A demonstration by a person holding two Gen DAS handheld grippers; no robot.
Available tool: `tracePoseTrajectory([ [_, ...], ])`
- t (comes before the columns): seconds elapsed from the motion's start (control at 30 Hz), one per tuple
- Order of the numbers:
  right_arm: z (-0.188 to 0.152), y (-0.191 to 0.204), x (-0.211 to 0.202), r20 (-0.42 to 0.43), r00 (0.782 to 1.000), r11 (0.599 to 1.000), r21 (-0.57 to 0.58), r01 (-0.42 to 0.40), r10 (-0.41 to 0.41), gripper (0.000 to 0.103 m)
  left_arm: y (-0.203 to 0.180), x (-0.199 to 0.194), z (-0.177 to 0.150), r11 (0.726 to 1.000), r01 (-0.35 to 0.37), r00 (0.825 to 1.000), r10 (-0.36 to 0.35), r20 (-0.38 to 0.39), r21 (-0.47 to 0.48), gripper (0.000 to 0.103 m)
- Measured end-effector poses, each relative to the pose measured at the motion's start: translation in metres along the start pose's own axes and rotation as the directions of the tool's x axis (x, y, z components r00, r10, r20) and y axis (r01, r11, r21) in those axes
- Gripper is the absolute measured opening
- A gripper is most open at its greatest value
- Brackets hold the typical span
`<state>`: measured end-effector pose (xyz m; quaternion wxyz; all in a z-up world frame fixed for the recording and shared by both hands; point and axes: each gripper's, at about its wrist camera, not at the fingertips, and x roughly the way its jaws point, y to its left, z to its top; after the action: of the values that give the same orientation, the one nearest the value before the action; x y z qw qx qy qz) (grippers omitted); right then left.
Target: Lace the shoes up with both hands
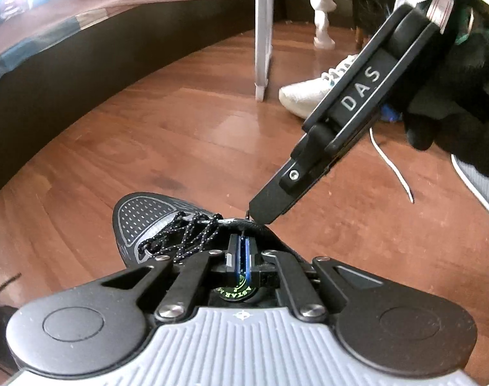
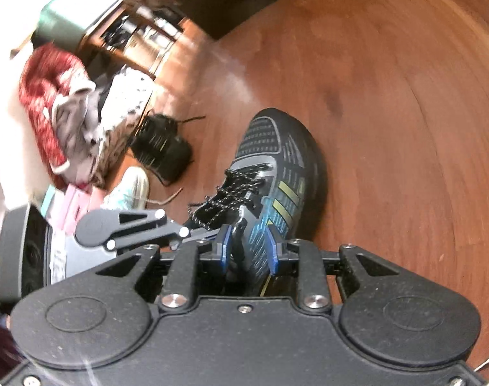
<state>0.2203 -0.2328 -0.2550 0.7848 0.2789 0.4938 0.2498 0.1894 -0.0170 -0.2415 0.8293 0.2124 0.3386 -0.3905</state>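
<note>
Left tongs [image 1: 241, 257]: blue pads seen pressed together at the shoe's collar, jaws closed; a thin strand appears pinched between them, too small to confirm as lace. Right tongs [image 2: 249, 247]: jaws part open, blue pads apart, straddling the tongue-and-collar area of the dark sneaker [image 2: 276, 167]; whether the pads press on anything cannot be told. In the left wrist view the right tongs are seen coming in from upper right, gloved hand [image 1: 453, 103] on the body, tip touching or just above the collar edge. Dark sneaker is set on the wood floor [image 1: 180, 128], toe pointing away from both cameras. Black speckled lace [image 1: 186, 234] is threaded in crossings over the lower eyelets; the upper part near the collar looks unfinished. Farther out: a white sneaker [image 1: 305, 95] with a loose white lace [image 1: 392, 164], a second black shoe [image 2: 164, 151], a red garment pile [image 2: 48, 103], a bed [image 1: 83, 19], a white figurine [image 1: 323, 16].
</note>
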Motion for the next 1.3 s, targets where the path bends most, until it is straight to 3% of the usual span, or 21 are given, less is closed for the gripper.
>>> tracePoseTrajectory([
  [0.17,-0.001,-0.008,0.006,0.025,0.999,0.989,0.141,-0.048,0.045,0.024,-0.002,0.000,-0.002,1.000,-0.009,1.000,0.009,0.018,0.003,0.001],
  [0.23,0.000,-0.010,0.009,0.033,0.997,0.980,0.187,-0.070,0.065,0.015,-0.002,-0.001,-0.002,1.000,-0.012,1.000,0.012,0.018,0.004,0.001],
  [0.37,-0.004,-0.017,0.012,0.056,0.994,0.953,0.284,-0.102,0.090,0.007,0.000,-0.001,-0.003,1.000,-0.011,1.000,0.011,0.017,-0.008,0.001],
  [0.67,-0.021,-0.028,0.005,0.127,0.986,0.872,0.465,-0.154,0.107,0.007,0.002,-0.001,-0.001,0.999,-0.006,1.000,0.007,0.012,-0.035,0.001],
  [1.3,-0.007,-0.015,-0.004,0.119,0.992,0.929,0.360,-0.085,0.045,0.004,-0.005,-0.006,0.003,0.999,-0.037,0.999,0.037,0.001,-0.038,0.002],
])
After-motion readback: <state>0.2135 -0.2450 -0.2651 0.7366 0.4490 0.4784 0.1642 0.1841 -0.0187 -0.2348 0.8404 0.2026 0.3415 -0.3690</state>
